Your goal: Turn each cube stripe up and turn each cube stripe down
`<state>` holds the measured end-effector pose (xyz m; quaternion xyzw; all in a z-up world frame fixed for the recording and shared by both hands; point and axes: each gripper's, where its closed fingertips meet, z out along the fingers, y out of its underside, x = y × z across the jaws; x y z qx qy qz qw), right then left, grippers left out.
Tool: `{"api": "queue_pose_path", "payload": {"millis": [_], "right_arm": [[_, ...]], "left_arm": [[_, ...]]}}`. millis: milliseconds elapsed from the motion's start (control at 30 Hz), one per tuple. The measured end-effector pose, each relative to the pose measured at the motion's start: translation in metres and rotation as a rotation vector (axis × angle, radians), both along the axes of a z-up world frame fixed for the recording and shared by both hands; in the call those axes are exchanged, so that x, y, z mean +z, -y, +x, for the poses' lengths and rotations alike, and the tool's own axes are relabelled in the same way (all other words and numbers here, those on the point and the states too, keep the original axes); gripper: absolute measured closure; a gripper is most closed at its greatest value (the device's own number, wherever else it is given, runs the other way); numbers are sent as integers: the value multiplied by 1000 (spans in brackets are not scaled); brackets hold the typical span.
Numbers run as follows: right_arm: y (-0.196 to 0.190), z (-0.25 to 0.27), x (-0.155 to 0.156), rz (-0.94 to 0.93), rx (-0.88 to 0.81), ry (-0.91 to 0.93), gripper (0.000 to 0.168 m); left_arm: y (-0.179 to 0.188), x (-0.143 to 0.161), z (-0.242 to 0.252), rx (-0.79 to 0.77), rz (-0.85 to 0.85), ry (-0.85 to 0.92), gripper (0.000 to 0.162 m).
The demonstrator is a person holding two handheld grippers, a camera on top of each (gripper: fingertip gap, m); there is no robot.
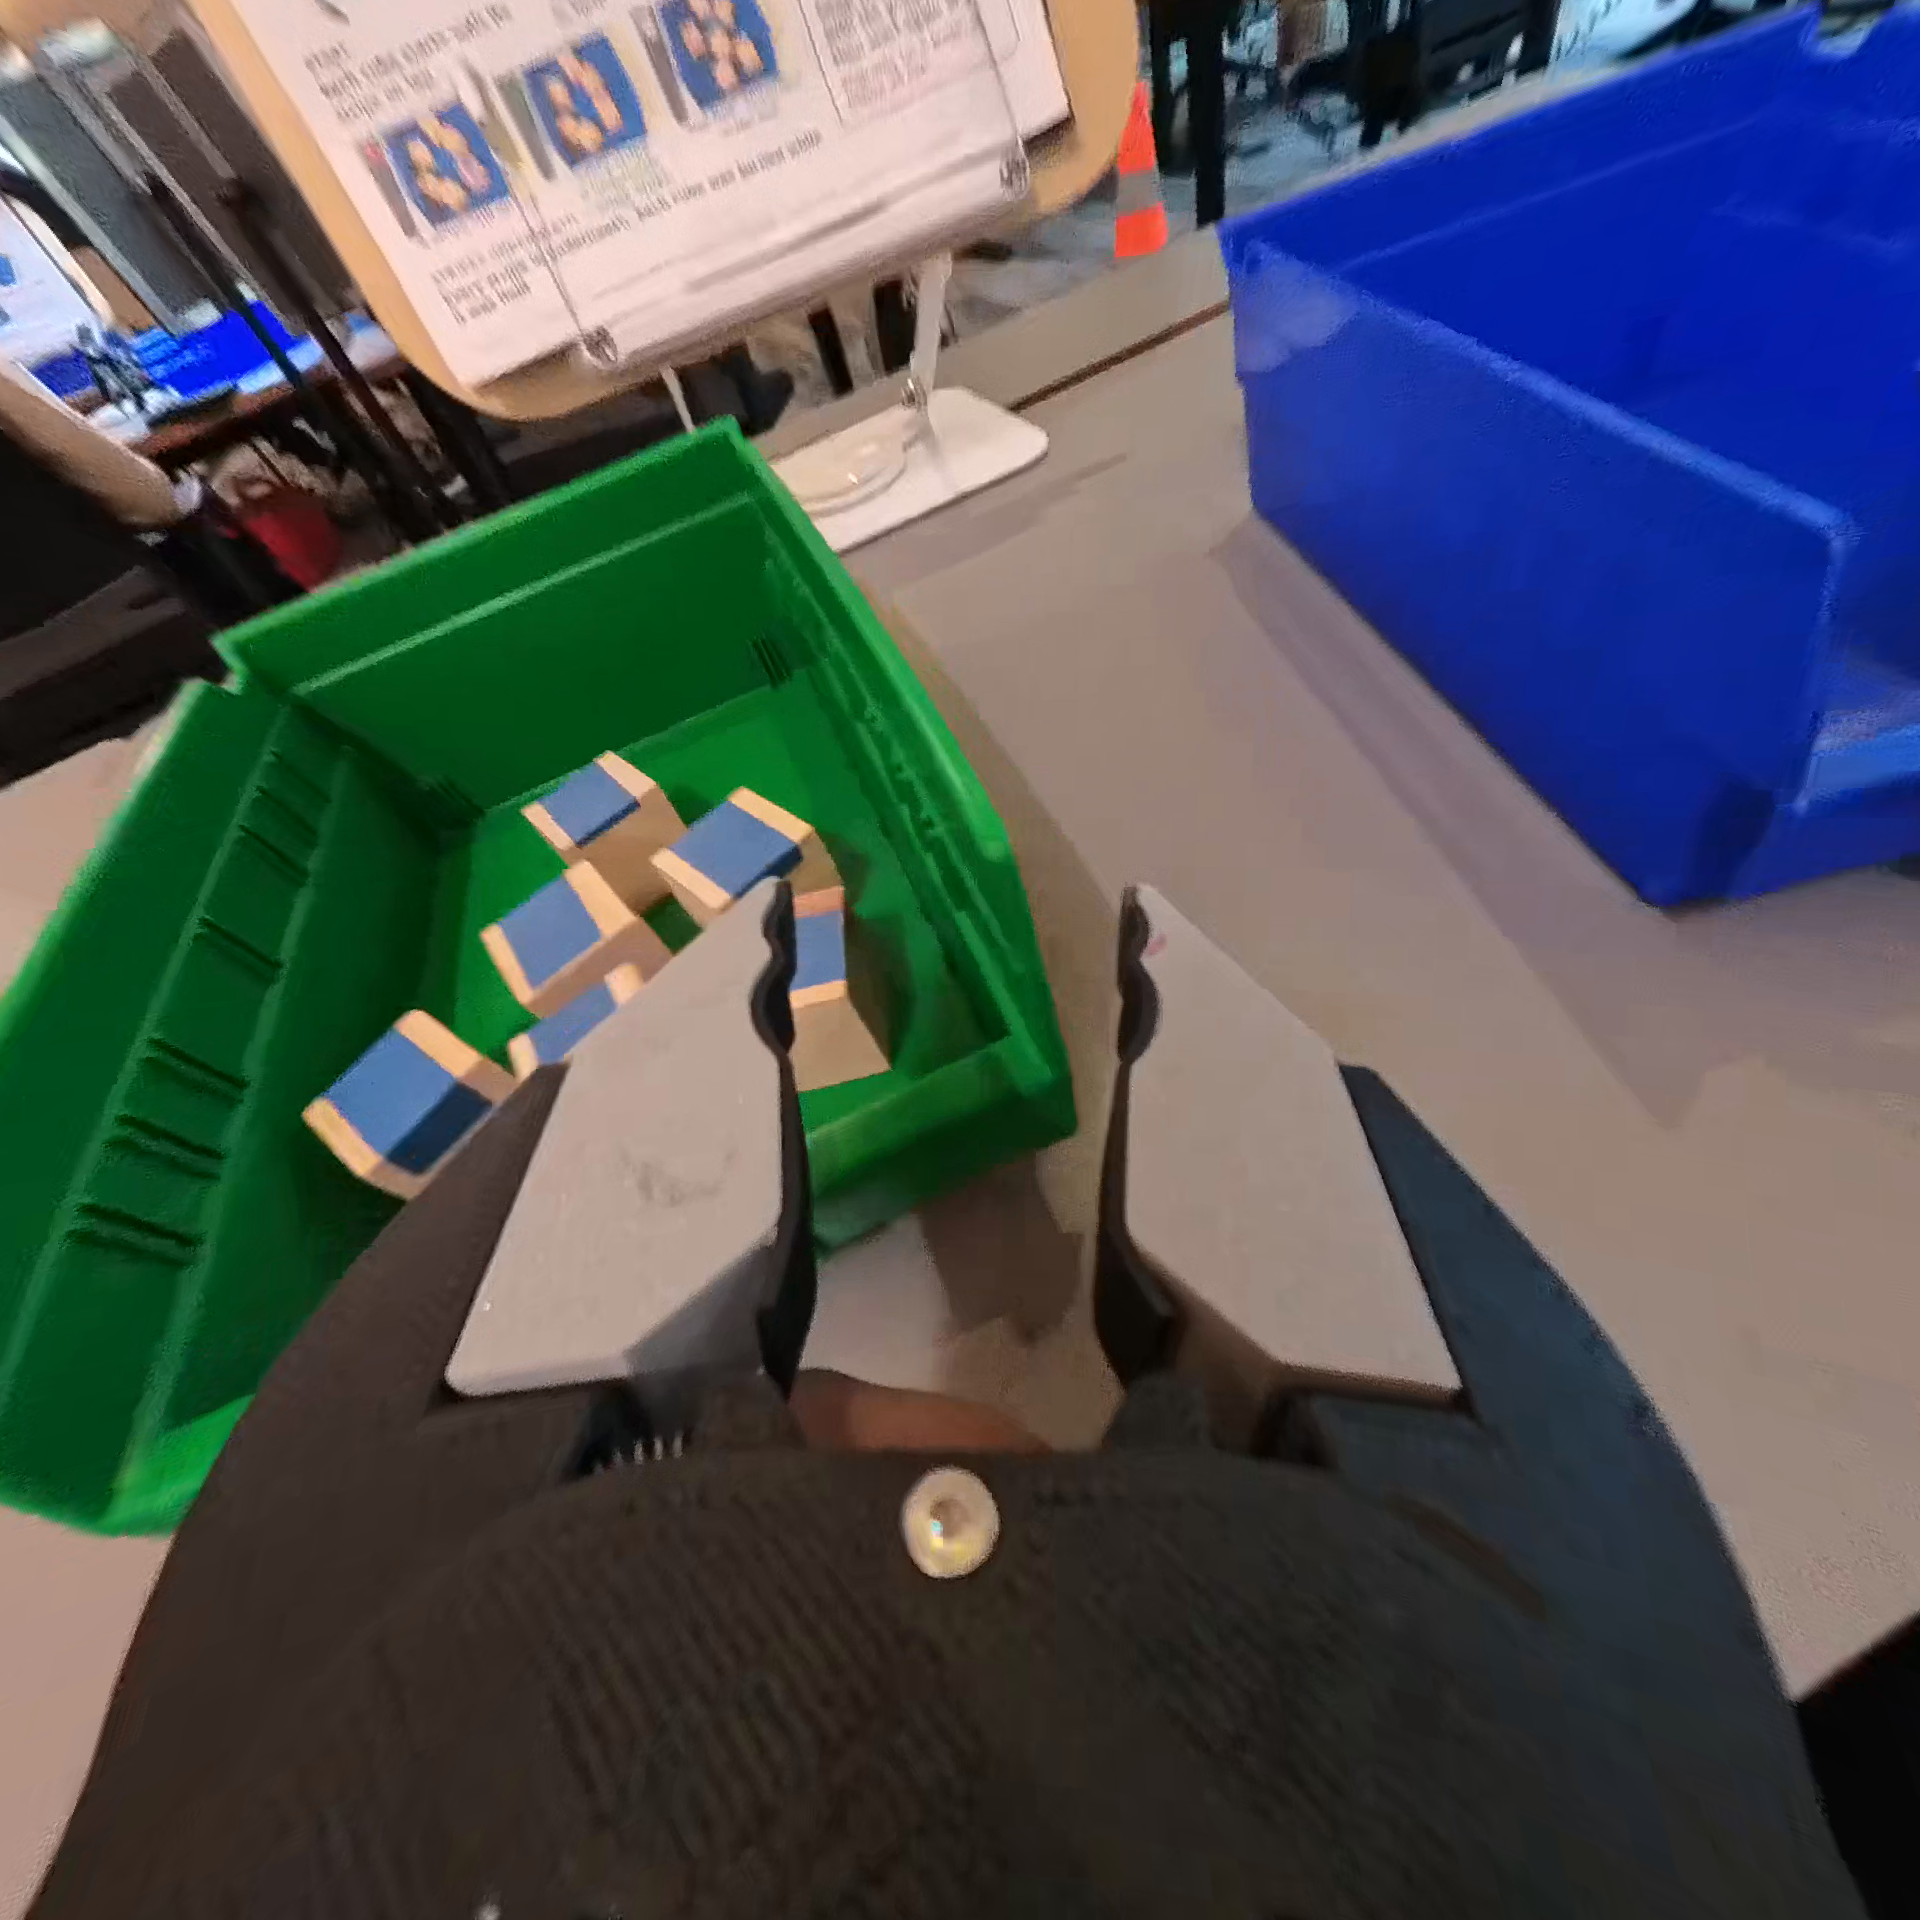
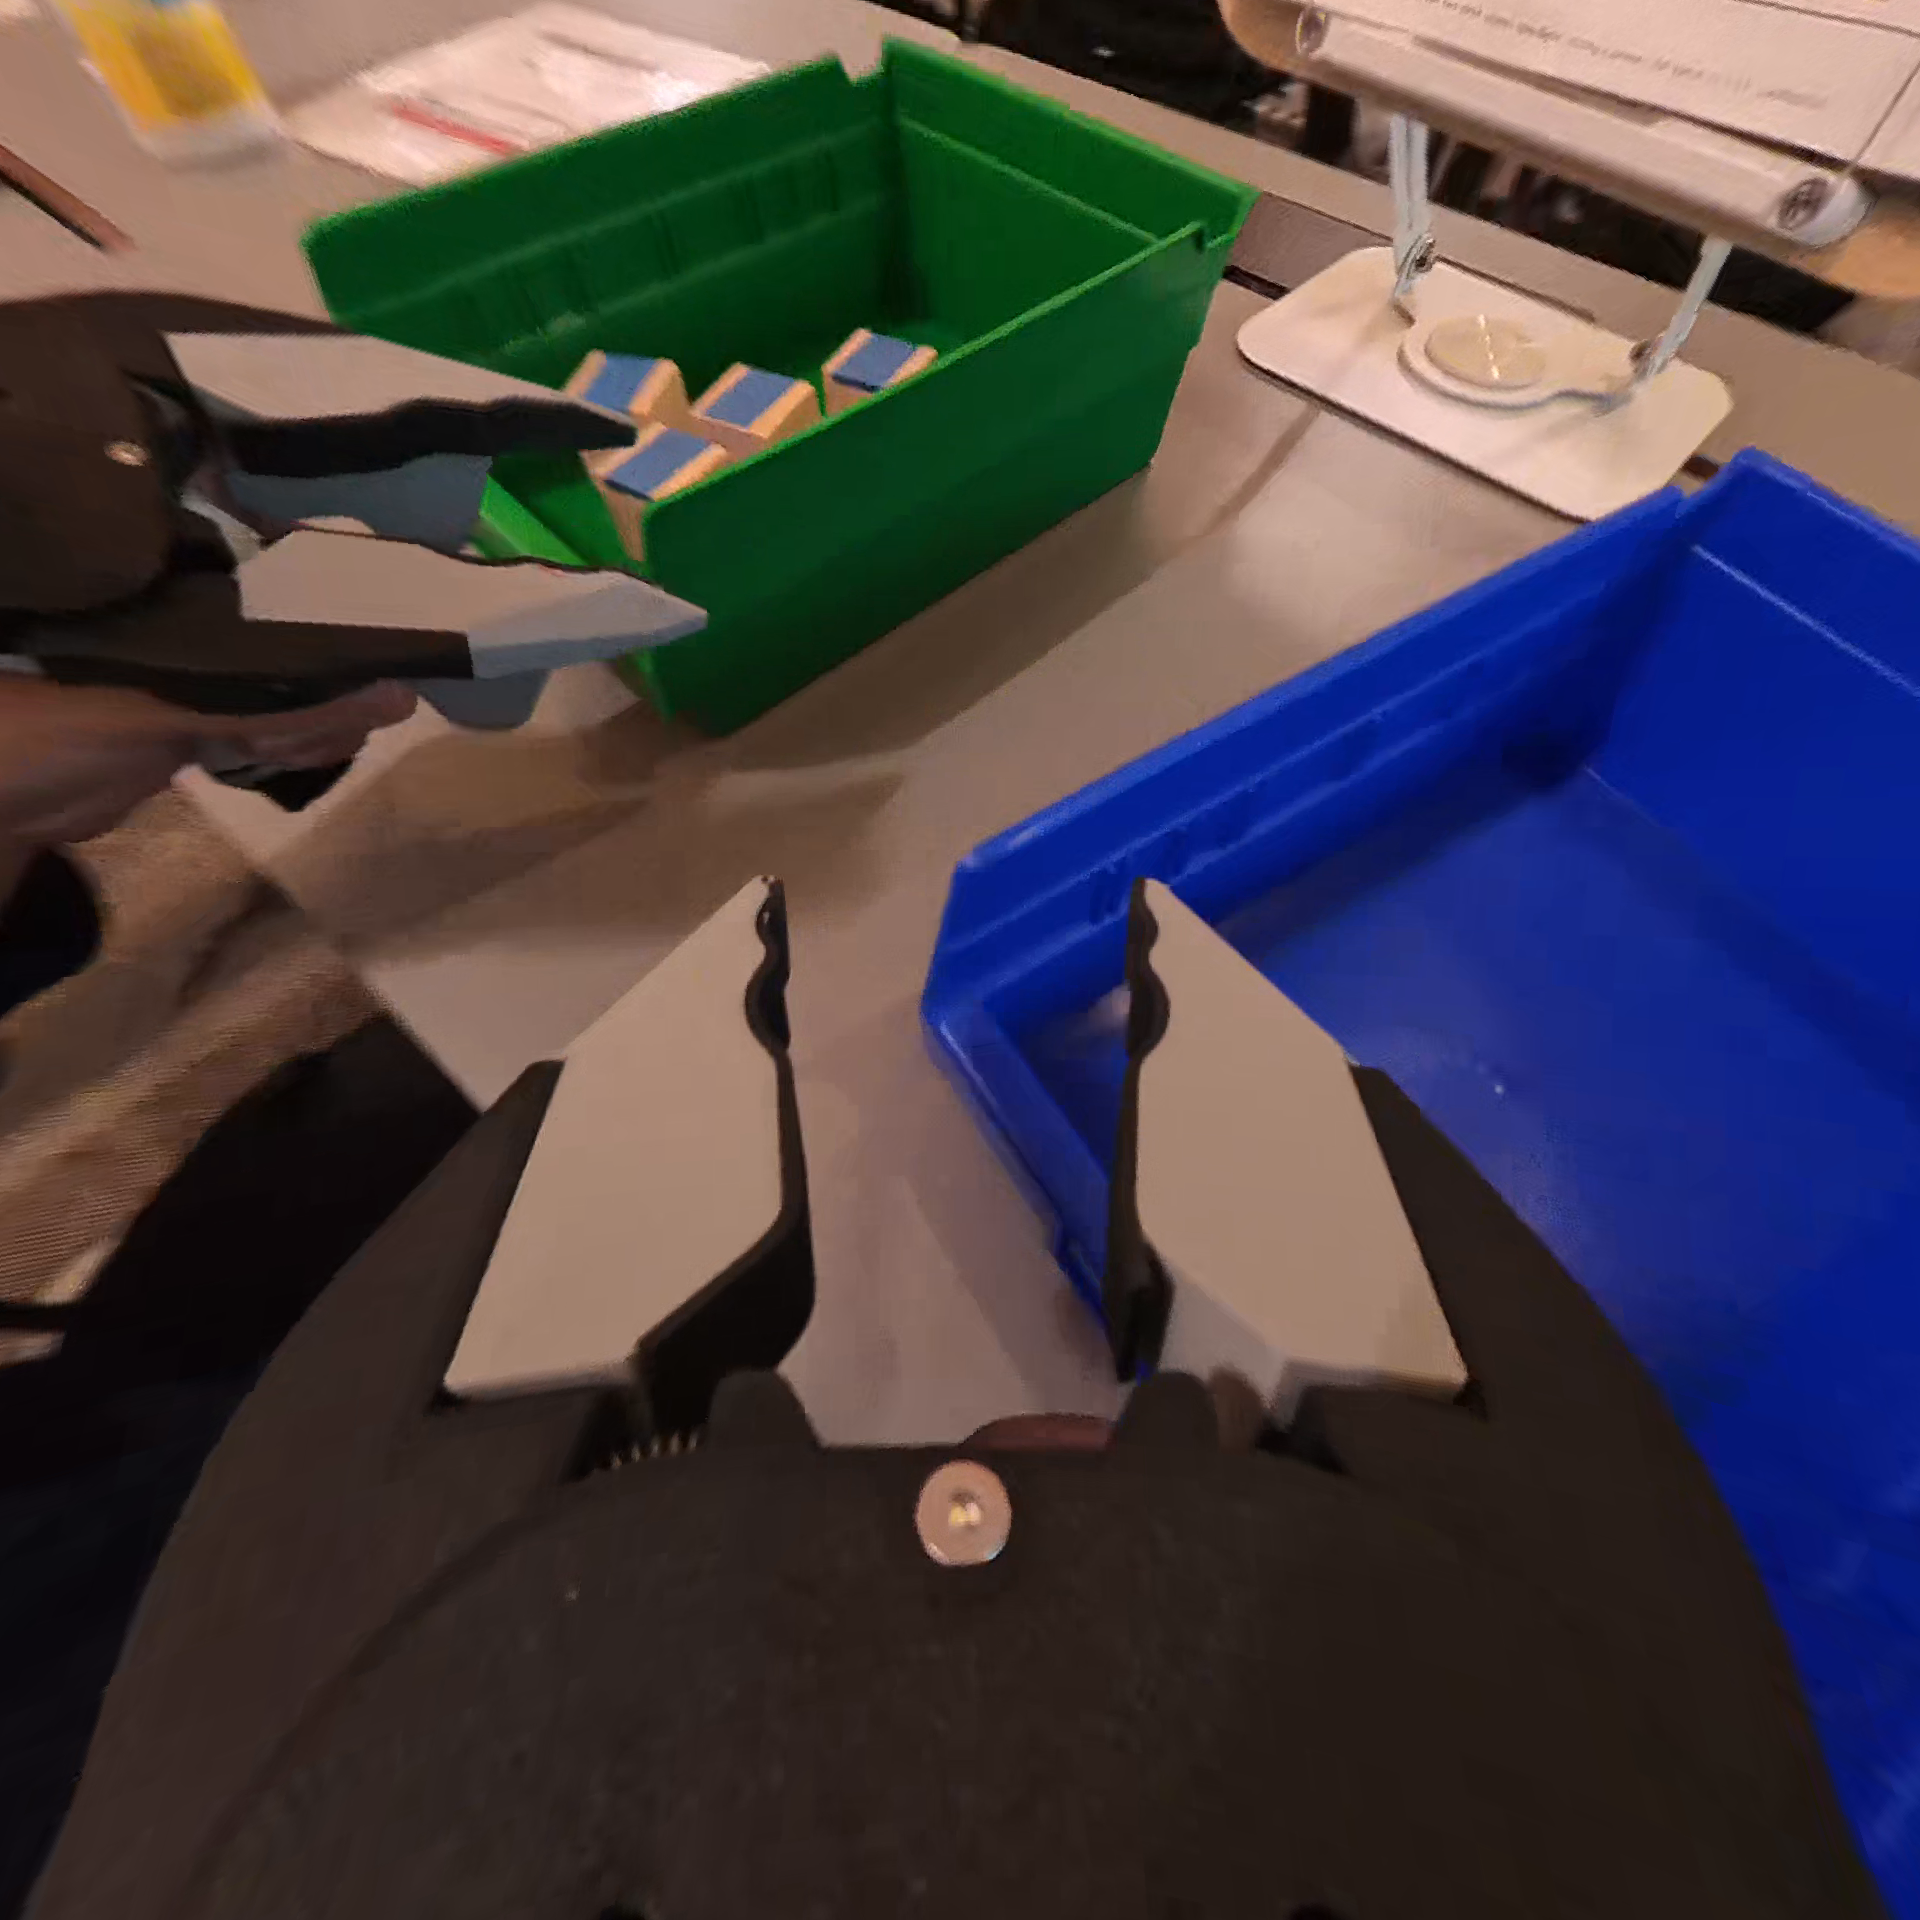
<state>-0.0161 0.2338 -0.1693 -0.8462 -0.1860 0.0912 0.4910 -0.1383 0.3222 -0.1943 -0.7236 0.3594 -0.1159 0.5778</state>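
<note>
Several wooden cubes (image 1: 582, 935) with a blue stripe on top lie in a green bin (image 1: 312, 831); they also show in the right wrist view (image 2: 748, 400) inside the same green bin (image 2: 883, 499). My left gripper (image 1: 951, 914) is open and empty, above the bin's near right corner, its left finger over the cubes. It also shows from the side in the right wrist view (image 2: 644, 520). My right gripper (image 2: 956, 914) is open and empty, over the near left corner of a blue bin (image 2: 1558, 1039).
The blue bin (image 1: 1558, 520) stands right of the green one on the grey table (image 1: 1299, 935). A white stand (image 2: 1486, 384) holding an instruction sheet (image 1: 675, 156) stands behind the bins. A person's hand (image 2: 94, 748) holds the left gripper.
</note>
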Motion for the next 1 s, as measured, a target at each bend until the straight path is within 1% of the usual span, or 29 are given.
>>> {"api": "queue_pose_path", "payload": {"millis": [67, 100, 167, 200, 233, 267, 300, 333, 367, 467, 567, 700, 833, 867, 1000], "right_arm": [[-18, -2, -17, 20, -84, 126, 103], [-27, 6, -21, 41, -138, 196, 103], [-40, 22, -27, 70, -213, 278, 103], [-42, 23, -31, 57, -210, 257, 99], [-42, 22, -33, 39, -191, 213, 100], [-39, 21, -35, 22, -163, 183, 103], [-35, 21, -37, -3, -128, 171, 112], [-31, 24, -38, -33, -104, 167, 127], [-29, 34, -39, -47, -119, 187, 133], [-24, 79, -40, -70, -199, 260, 148], [-17, 112, -43, -128, -237, 209, 154], [-12, 128, -44, -153, -229, 160, 156], [-21, 130, -44, -117, -259, 142, 156], [-23, 131, -44, -107, -273, 145, 156], [-29, 132, -50, -91, -276, 159, 154]], "left_arm": [[-4, -12, 10, 11, -20, -23, 99], [-9, -15, 12, 31, -14, -29, 102], [-19, -21, 13, 56, 8, -60, 134], [-20, -21, 15, 47, 27, -75, 148], [-24, -21, 11, 72, 54, -111, 152], [-30, -20, 3, 117, 94, -158, 156], [-34, -20, -6, 148, 118, -180, 157], [-36, -20, -12, 147, 106, -141, 158], [-36, -20, -19, 145, 75, -90, 159], [-40, -20, -44, 184, 18, -21, 160], [-40, -19, -61, 236, 10, -6, 160], [-36, -16, -74, 313, 32, -7, 160], [-40, -19, -73, 340, 60, -87, 158], [-40, -19, -69, 325, 62, -92, 155], [-32, -21, -53, 217, -25, -33, 128]]}}
